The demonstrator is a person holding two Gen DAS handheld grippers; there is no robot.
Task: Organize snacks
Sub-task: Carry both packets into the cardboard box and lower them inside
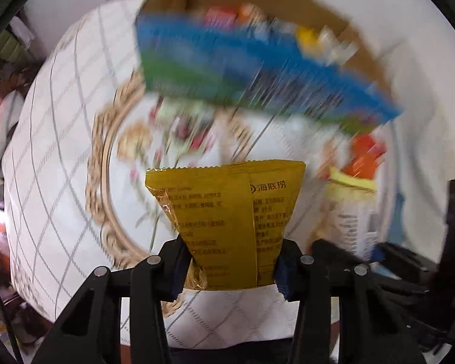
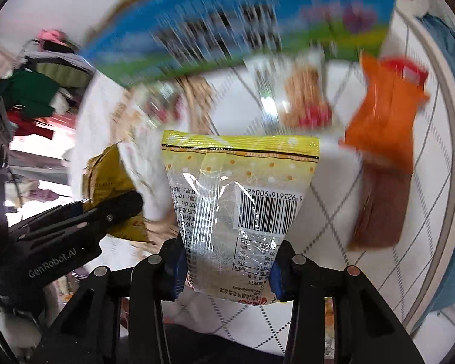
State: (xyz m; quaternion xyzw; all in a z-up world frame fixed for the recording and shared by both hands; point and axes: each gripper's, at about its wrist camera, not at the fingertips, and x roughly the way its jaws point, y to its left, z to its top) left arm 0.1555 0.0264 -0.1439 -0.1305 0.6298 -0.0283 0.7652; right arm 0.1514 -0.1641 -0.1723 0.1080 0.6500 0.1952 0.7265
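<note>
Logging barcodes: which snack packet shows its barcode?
The pale yellow, clear-windowed packet in the right gripper; the dark yellow packet shows only text.

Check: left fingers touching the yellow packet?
Touching. Left wrist view: both fingers press the yellow packet's lower sides, pinching it inward.

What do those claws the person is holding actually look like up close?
Both look alike: matte black plastic frames with angular struts, triangular cut-outs and round silver pivot pins. The left claw and the right claw have blue pads on the fingers' inner faces. The left one's side bears white "GenRobot.AI" lettering.
</note>
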